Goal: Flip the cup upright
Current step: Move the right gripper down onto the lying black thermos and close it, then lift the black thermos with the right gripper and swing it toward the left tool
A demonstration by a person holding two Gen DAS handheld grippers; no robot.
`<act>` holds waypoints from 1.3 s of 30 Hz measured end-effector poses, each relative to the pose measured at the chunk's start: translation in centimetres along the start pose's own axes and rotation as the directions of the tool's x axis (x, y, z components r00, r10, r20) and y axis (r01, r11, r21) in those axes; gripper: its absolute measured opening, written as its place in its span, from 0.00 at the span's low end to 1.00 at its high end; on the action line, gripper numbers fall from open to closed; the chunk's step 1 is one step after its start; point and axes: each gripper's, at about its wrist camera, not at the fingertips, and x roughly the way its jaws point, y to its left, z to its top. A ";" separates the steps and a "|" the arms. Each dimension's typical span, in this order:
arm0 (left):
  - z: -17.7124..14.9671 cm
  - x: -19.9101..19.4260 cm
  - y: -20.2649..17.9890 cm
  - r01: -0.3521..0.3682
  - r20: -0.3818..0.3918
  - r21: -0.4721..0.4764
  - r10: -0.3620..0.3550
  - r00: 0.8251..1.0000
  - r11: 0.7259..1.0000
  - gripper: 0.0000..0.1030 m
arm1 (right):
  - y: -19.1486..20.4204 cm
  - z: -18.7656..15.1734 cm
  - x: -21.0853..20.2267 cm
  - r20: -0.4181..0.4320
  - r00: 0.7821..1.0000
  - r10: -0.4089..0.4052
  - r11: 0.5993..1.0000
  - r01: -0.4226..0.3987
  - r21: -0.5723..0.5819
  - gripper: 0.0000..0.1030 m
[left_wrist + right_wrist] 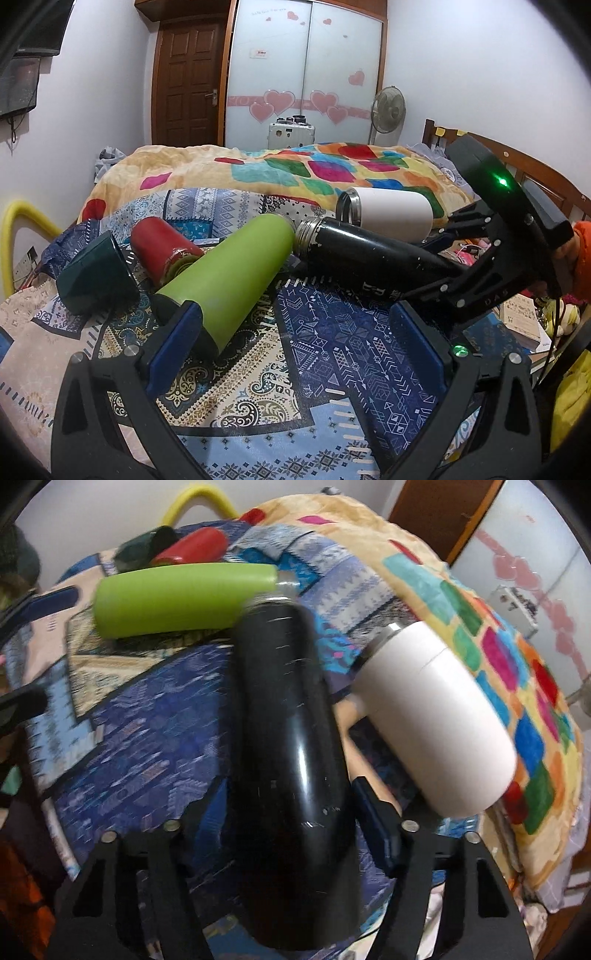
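Several cups lie on their sides on a patterned bedspread (pixel 332 350). My right gripper (pixel 295 812) is shut on the base end of a black flask (pixel 288 716), which is tilted off the bed; it also shows in the left wrist view (pixel 365 258), with the right gripper (pixel 454 273) on its base. My left gripper (pixel 295 343) is open and empty, its left finger next to the base of a green flask (pixel 229 269) that lies on its side. A white cup (pixel 391 214) lies behind the black flask.
A red cup (pixel 159 243) and a dark teal cup (pixel 96 273) lie at the left. A colourful quilt (pixel 314 170) is bunched behind. The wooden headboard (pixel 517 162) is at the right. A door, wardrobe and fan stand at the back.
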 end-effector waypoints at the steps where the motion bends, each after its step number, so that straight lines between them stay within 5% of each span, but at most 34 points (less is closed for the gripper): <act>1: 0.0 0.1 0.0 -0.002 -0.001 -0.001 0.002 1.000 1.000 1.00 | 0.2 0.0 0.1 0.008 1.000 -0.002 1.000 0.002 0.006 0.62; 14: -0.3 -0.1 -0.1 -0.027 -0.002 0.005 0.027 1.000 1.000 1.00 | 0.6 0.9 1.2 -0.007 1.000 0.022 0.990 -0.021 0.140 0.60; 26: 0.9 -4.4 -1.1 -0.019 0.074 0.017 0.018 0.997 1.000 1.00 | 4.1 -1.0 -4.4 0.141 0.990 -0.006 0.978 -0.023 0.205 0.60; 39: 1.2 -10.1 -0.8 -0.035 0.139 0.009 0.033 0.990 0.999 1.00 | 7.8 -2.0 -10.0 0.286 0.956 -0.069 0.974 0.003 0.226 0.60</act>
